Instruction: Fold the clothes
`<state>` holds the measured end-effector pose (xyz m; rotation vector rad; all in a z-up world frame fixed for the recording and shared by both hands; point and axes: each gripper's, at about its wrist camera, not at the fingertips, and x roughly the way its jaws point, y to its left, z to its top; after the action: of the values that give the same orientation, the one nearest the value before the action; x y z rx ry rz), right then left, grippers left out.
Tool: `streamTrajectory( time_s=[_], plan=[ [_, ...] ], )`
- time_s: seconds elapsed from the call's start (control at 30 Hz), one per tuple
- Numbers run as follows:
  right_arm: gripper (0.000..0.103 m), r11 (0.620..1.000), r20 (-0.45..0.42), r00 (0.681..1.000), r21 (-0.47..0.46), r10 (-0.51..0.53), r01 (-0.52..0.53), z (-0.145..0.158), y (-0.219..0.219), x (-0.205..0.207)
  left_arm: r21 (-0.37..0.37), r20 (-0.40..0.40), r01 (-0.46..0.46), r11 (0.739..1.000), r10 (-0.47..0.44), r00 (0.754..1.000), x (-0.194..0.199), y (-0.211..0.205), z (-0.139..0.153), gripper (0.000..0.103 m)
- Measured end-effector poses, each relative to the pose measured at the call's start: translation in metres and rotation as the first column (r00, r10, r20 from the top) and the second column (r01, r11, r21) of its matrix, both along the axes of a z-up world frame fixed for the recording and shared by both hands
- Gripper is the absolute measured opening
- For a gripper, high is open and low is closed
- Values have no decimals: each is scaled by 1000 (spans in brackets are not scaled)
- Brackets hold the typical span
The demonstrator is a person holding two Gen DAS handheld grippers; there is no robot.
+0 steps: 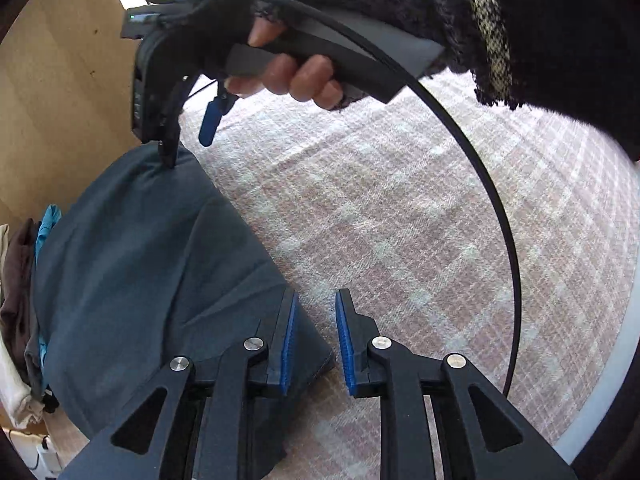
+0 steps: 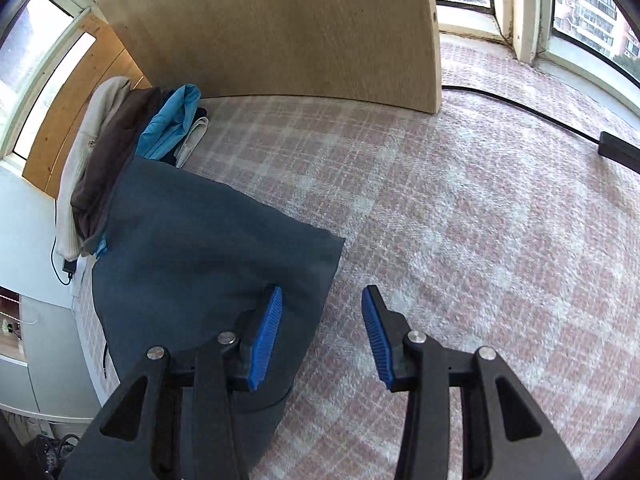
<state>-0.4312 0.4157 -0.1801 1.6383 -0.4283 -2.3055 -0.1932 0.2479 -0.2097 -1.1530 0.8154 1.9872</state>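
A dark blue-grey folded garment [image 1: 144, 264] lies on the pink plaid bed cover; it also shows in the right wrist view [image 2: 208, 248]. My left gripper [image 1: 316, 340] is open and empty, its left finger over the garment's near corner. My right gripper [image 2: 322, 336] is open and empty above the garment's right edge. In the left wrist view the right gripper [image 1: 188, 136] hangs over the garment's far corner, held by a gloved hand, its black finger touching the cloth.
A pile of clothes [image 2: 120, 148] in cream, brown and light blue lies behind the garment by a wooden headboard [image 2: 272, 28]. A black cable [image 1: 488, 184] loops over the plaid cover [image 2: 460, 220]. Windows stand at the far right.
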Motion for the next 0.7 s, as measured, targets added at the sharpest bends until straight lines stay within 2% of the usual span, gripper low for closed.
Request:
streamTrajectory(
  time_s=[0.07,0.1,0.13,0.17,0.2,0.23,0.33,0.4,0.47,0.6,0.63,0.7],
  plan=[
    [41,1000,-1,1000,-26,15,-15,-6,0,-5,-41,2,-9,999,9,1000,-4,6,-11,20],
    [41,999,-1,1000,-39,21,-21,-9,-1,-8,-28,2,-15,1000,15,1000,-6,6,-11,18],
    [41,998,-1,1000,-55,23,-23,-10,0,-10,-22,17,-31,999,32,999,-10,5,-10,5],
    [41,997,-2,1000,-70,25,-25,-11,1,-11,-18,34,-50,999,51,998,-14,4,-11,0],
    [38,996,-9,1000,-85,28,-28,-11,2,-12,-15,50,-68,998,69,996,-19,2,-11,0],
    [26,995,-16,999,-98,31,-33,-11,2,-13,-7,55,-73,997,73,996,-20,-1,-9,0],
    [16,994,-36,998,-91,56,-59,-8,0,-10,15,64,-73,997,71,995,-21,-10,0,0],
    [13,994,-48,997,-94,56,-60,-5,1,-9,45,113,-83,996,78,991,-21,-21,10,0],
    [10,995,-62,997,-86,45,-51,-2,3,-9,89,169,-90,992,74,983,-17,-31,21,0],
    [11,997,-69,996,-60,49,-53,0,6,-12,66,203,-47,997,33,979,-1,-38,21,0],
    [15,997,-49,997,-61,52,-55,-3,5,-15,55,170,-40,998,30,985,1,-36,22,0],
    [17,997,-23,999,-68,42,-43,-5,6,-16,41,122,-30,999,24,992,4,-30,26,0]
  ],
)
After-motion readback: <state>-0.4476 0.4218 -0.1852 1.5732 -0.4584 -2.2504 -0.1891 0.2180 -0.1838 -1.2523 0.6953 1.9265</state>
